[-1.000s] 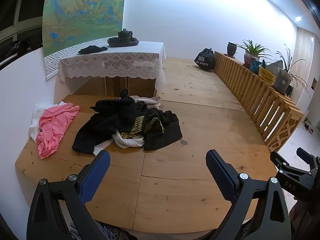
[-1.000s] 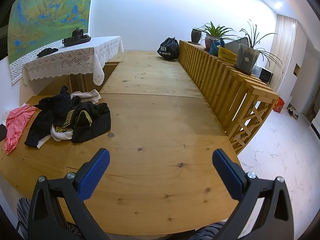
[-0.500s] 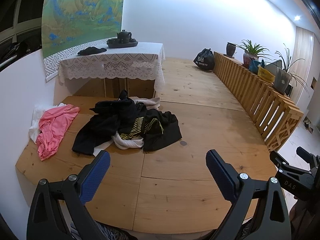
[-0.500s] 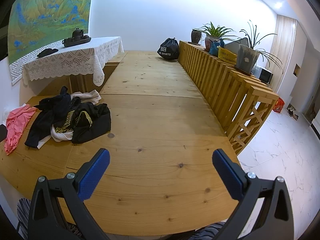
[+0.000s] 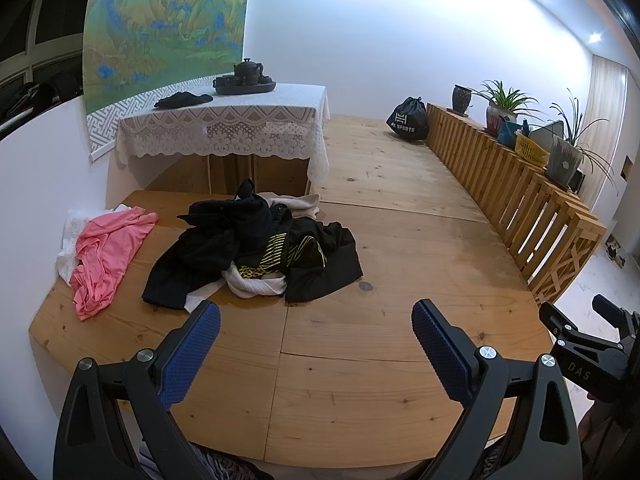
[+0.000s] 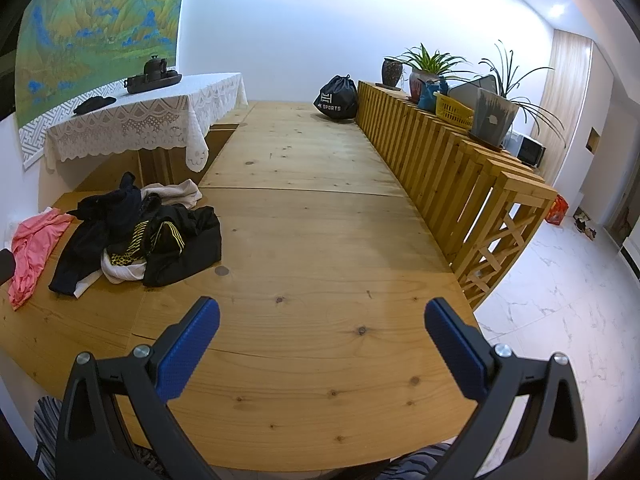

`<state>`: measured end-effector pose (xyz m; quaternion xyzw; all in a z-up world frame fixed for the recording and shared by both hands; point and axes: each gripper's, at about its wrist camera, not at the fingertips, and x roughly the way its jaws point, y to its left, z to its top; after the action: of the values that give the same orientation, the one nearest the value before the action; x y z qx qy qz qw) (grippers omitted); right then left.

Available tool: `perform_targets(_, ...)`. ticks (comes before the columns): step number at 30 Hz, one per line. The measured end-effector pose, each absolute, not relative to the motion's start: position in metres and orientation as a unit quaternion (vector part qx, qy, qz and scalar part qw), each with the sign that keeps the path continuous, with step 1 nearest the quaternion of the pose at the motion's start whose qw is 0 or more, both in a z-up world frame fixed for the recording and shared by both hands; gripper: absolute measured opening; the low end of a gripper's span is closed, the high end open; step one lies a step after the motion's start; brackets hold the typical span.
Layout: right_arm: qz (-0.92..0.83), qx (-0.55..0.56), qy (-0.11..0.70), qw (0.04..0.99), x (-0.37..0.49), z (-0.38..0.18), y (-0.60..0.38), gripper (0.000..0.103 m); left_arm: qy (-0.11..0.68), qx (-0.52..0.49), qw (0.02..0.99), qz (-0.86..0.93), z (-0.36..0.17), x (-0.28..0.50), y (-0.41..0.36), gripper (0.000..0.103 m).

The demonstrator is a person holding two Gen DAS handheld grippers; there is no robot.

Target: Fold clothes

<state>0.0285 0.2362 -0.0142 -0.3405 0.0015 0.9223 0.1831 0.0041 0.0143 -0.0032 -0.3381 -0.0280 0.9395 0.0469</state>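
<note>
You held the left gripper and right gripper with jaws spread wide, both empty. The heap of dark clothes lay left of centre on the wooden platform, a pink garment just beside it. Soft, light, tangled fabric; pinching a loose outer hem looked best.

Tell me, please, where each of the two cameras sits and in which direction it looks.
Left wrist: on the left gripper, jaws open, looking across the wooden platform at the dark clothes pile; the right gripper's body shows at the right edge.
Right wrist: on the right gripper, jaws open, facing along the platform, with the slatted railing on its right.
Shared: clothes pile, pink garment, lace-covered table, black bag.
</note>
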Motion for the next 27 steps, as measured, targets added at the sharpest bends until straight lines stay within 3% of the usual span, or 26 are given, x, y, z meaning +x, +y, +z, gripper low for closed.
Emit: perform_targets(27, 0.918, -0.356, 0.01, 0.176, 0.007, -0.03, 0.241, 0.103, -0.023, -0.355, 0.049, 0.933, -0.023, -0.021, 0.018, 0.097)
